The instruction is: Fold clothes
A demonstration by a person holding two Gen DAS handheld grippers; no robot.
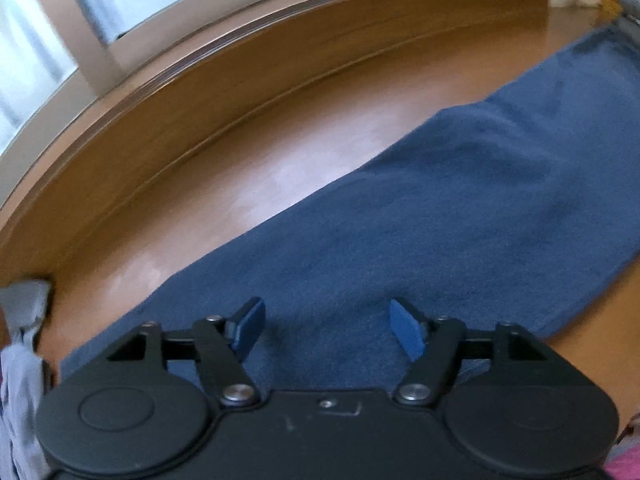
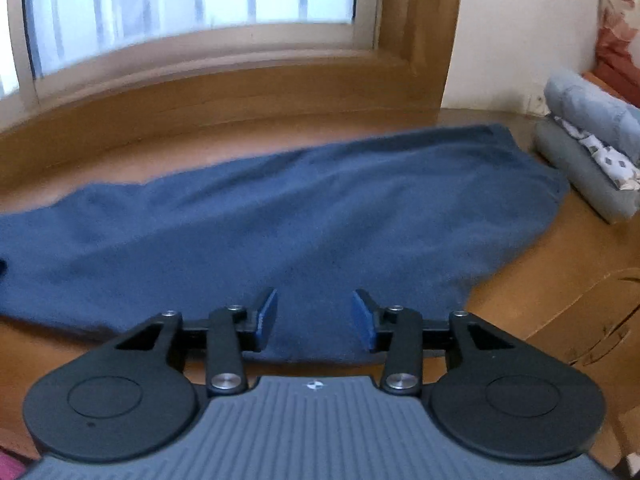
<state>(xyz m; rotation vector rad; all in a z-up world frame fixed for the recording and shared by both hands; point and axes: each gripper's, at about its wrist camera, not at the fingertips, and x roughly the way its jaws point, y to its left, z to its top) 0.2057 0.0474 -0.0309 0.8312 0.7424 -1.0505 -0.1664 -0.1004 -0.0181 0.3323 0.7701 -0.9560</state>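
Observation:
A dark blue garment (image 1: 440, 216) lies flat in a long folded strip on the wooden surface (image 1: 256, 168). It also shows in the right wrist view (image 2: 304, 216), stretched from left to right. My left gripper (image 1: 328, 330) is open and empty, hovering just above the near part of the cloth. My right gripper (image 2: 314, 318) is open and empty, above the near edge of the same cloth.
A stack of folded clothes (image 2: 592, 152) sits at the right by the wall. Grey cloth (image 1: 20, 344) hangs at the left edge. A wooden window ledge (image 2: 224, 92) runs along the back. A cardboard box (image 2: 592, 320) stands at the lower right.

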